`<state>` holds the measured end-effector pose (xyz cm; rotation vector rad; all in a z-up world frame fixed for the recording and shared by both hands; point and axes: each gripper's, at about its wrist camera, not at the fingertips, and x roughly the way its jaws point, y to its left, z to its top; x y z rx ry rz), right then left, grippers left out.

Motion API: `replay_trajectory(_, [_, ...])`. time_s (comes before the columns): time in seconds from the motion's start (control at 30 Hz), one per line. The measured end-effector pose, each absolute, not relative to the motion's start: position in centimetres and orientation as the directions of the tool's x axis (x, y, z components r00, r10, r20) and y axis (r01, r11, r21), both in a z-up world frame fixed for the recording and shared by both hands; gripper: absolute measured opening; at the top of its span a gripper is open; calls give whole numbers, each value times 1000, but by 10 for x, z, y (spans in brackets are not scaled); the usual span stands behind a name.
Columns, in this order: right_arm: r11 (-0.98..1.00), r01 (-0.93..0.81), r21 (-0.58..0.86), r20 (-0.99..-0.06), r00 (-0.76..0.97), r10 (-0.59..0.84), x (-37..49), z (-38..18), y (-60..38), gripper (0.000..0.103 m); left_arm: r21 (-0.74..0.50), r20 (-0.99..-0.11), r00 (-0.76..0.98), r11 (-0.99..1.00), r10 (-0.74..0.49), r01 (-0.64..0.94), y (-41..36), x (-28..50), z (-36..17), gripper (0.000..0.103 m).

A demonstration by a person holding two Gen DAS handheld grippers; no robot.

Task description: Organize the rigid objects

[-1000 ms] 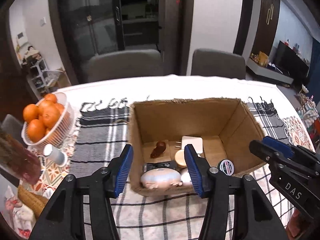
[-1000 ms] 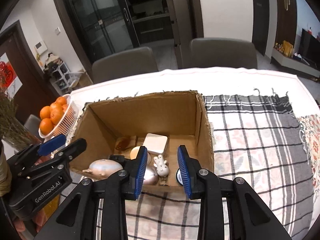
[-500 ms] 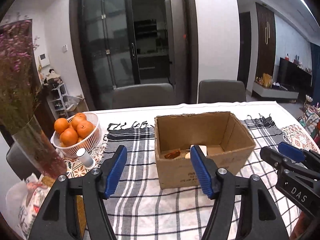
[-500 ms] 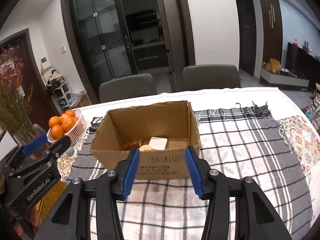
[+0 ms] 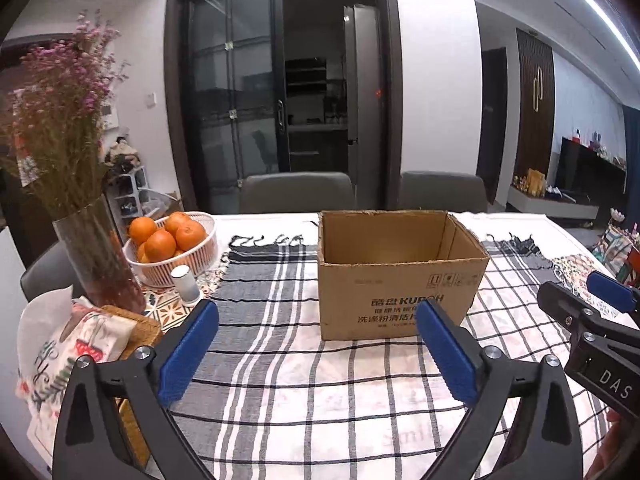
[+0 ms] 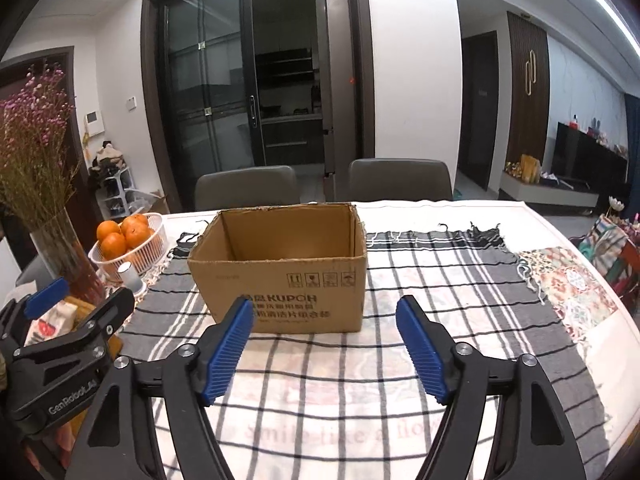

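Left gripper [image 5: 316, 354]: jaws opening, nothing between them | Right gripper [image 6: 325, 352]: jaws opening, nothing between them | Cardboard box [image 6: 282, 280]: upright on checked cloth [image 6: 432, 264], at 12 o'clock from both grippers, apart; contents hidden.

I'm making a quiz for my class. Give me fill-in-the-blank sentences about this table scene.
1. The cardboard box sits on a ____ cloth.
2. The white basket holds ____.
3. The glass vase holds dried ____.
4. Between the fingers of the left tool and the right tool there is ____.

Missing words: checked; oranges; flowers; nothing
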<state>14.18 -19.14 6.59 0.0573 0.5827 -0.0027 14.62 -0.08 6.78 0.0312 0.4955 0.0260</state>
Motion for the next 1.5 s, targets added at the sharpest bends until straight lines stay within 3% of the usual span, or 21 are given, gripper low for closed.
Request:
replay_trajectory(0.27, [998,42,52,-516,856,-9,111,69,-197,80,60,-417,907,997,65,-44,-1,113,73,103])
replay_trajectory(1.5, [998,21,53,-496,868,8,84,73,-190,80,54,-382,922,997,71,-54,2,84,78,103])
